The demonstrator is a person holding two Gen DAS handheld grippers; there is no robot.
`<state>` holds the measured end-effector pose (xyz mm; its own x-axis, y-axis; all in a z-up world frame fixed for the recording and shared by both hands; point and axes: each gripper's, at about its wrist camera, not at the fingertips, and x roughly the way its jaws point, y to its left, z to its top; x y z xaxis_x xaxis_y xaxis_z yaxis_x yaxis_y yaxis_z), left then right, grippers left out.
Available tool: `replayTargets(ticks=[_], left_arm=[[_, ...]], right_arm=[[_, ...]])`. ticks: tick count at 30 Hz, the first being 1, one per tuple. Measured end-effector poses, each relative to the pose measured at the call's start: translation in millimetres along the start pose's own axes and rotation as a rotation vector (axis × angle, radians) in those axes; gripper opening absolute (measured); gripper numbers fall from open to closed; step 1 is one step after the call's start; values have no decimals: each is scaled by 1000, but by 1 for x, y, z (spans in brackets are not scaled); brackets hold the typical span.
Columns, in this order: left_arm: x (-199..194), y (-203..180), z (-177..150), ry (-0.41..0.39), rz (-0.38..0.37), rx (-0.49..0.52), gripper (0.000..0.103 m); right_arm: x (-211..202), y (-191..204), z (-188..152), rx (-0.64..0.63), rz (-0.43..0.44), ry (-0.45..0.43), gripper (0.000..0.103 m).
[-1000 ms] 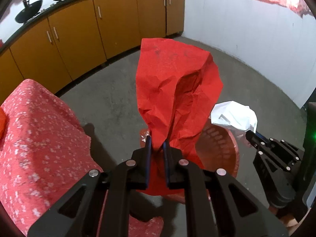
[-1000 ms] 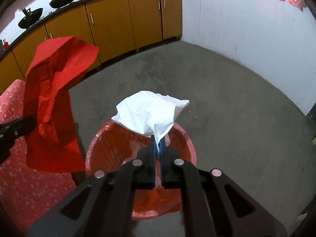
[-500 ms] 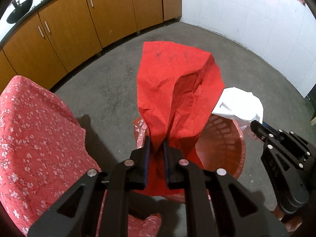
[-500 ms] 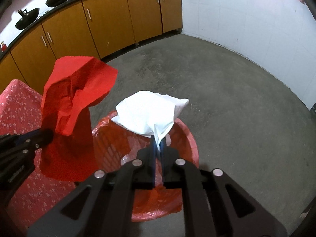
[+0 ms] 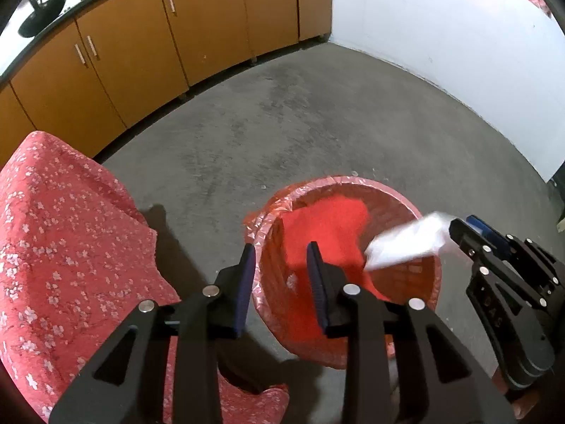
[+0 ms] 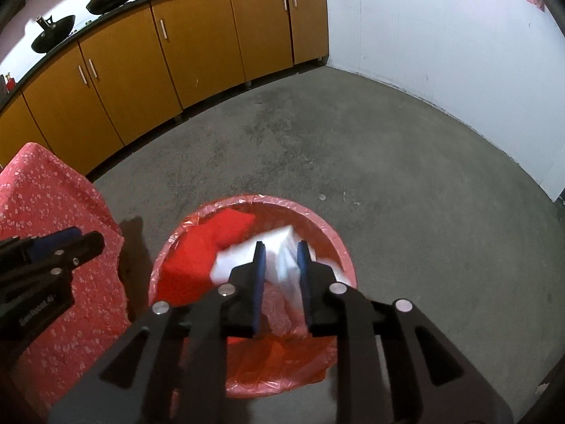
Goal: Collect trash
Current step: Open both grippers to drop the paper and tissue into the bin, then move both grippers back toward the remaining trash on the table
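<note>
the grey concrete floor [image 6: 388, 162] takes most of the room, with a row of orange cabinets [image 6: 197, 46] along the wall at 11 o'clock and a white wall [image 6: 441, 35] at 2 o'clock. at 9 o'clock, a table under a red flowered cloth [image 5: 63, 247] stands just beside the bin.

the red bin [image 6: 337, 243], lined with a thin red plastic bag, stands on the floor directly under both grippers. the sheet of red paper [image 5: 325, 233] lies inside it, toward the 10 o'clock side of the opening in the right wrist view. the white paper [image 6: 282, 258] is blurred, so i judge it is falling; it is inside the rim line, with its long axis running about from 8 to 2 o'clock in the left wrist view.

the left gripper [image 5: 281, 272] has its jaws wide apart and nothing between them; it hangs over the 9 o'clock edge of the bin. the right gripper [image 6: 281, 268] is also spread, and the white paper shows in the gap but seems not pinched.

both pieces lie below the jaws, toward 12 o'clock and down, so this drop looks complete. if more trash remains, i think it is on the table side, at 9 o'clock, and the left gripper is nearer to it. none is visible on the cloth.
</note>
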<state>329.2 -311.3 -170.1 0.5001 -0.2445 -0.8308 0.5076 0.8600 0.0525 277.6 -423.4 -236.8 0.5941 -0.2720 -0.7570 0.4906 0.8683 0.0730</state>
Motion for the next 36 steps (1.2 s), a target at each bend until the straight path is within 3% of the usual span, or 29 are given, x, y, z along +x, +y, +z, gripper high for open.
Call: replayTargets(ticks=[9, 16, 24, 30, 36], left_arm=[[-36, 28, 8, -87, 16, -82, 31], [-98, 79, 3, -201, 32, -167, 31], [-183, 173, -45, -327, 137, -279, 39], [-234, 267, -112, -375, 332, -394, 47], [-262, 345, -179, -350, 478, -545, 49]], right_arm=[[-24, 3, 13, -24, -5, -57, 25], [-73, 47, 37, -84, 67, -149, 29], [-140, 170, 48, -230, 290, -225, 38], [-167, 275, 36, -341, 452, -203, 40], [-184, 359, 22, -436, 547, -194, 40]])
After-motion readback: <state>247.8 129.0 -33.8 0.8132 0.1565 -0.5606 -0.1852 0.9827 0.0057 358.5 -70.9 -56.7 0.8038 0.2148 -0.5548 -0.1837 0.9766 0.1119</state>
